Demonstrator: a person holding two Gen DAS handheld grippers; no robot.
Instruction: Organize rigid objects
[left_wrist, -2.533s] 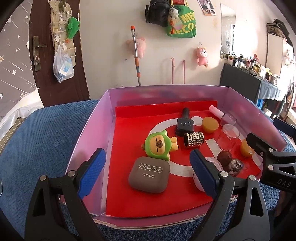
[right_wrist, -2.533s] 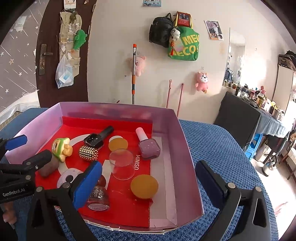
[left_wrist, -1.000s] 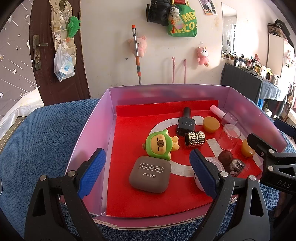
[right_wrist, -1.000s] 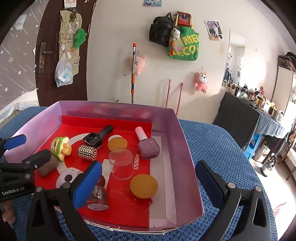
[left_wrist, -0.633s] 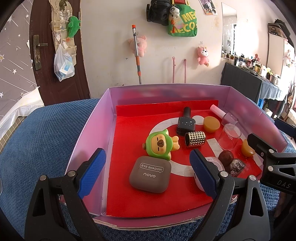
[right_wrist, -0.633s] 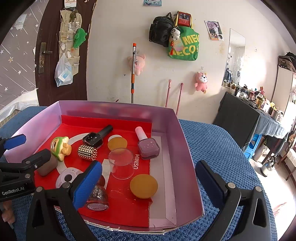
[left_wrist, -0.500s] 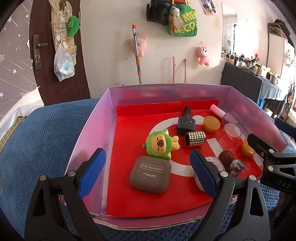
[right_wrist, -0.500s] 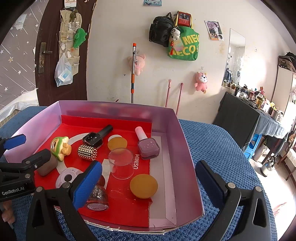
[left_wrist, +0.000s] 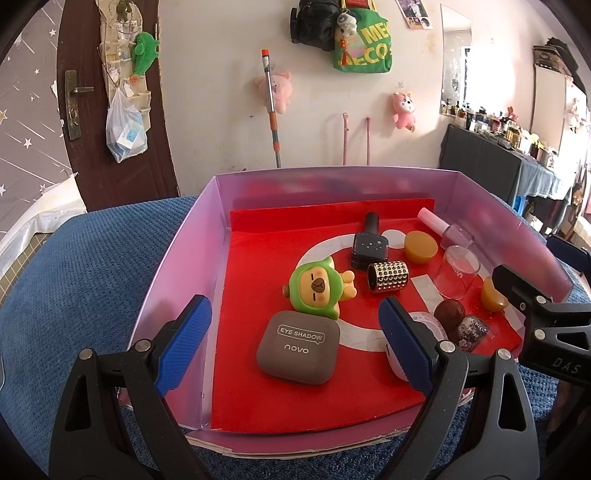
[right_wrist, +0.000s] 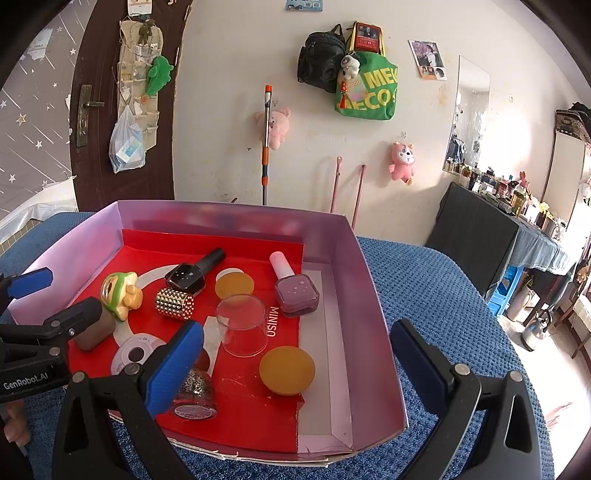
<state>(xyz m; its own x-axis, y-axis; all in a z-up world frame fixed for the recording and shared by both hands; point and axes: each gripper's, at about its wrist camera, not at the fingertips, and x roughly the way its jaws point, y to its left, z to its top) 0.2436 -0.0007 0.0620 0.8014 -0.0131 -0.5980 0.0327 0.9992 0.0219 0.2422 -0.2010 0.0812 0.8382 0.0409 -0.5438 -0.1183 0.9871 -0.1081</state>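
Note:
A pink box (left_wrist: 181, 254) (right_wrist: 364, 295) with a red floor holds small items. At its near left lie a grey eye-shadow case (left_wrist: 298, 347) and a green figurine (left_wrist: 316, 288) (right_wrist: 117, 290). Further in are a black polish bottle (left_wrist: 369, 247) (right_wrist: 192, 275), a studded gold cylinder (left_wrist: 388, 276) (right_wrist: 174, 303), a clear cup (left_wrist: 456, 271) (right_wrist: 242, 325), a pink polish bottle (right_wrist: 293, 290) and an orange disc (right_wrist: 287, 370). My left gripper (left_wrist: 295, 341) hangs open at the box's near edge, above the grey case. My right gripper (right_wrist: 295, 360) is open over the near right corner, empty.
The box rests on a blue textured cover (left_wrist: 74, 280) (right_wrist: 436, 295). A glitter bottle (right_wrist: 194, 395), a white round compact (right_wrist: 135, 354) and a second orange disc (right_wrist: 234, 285) also lie inside. A door and a wall with hung bags and plush toys stand behind.

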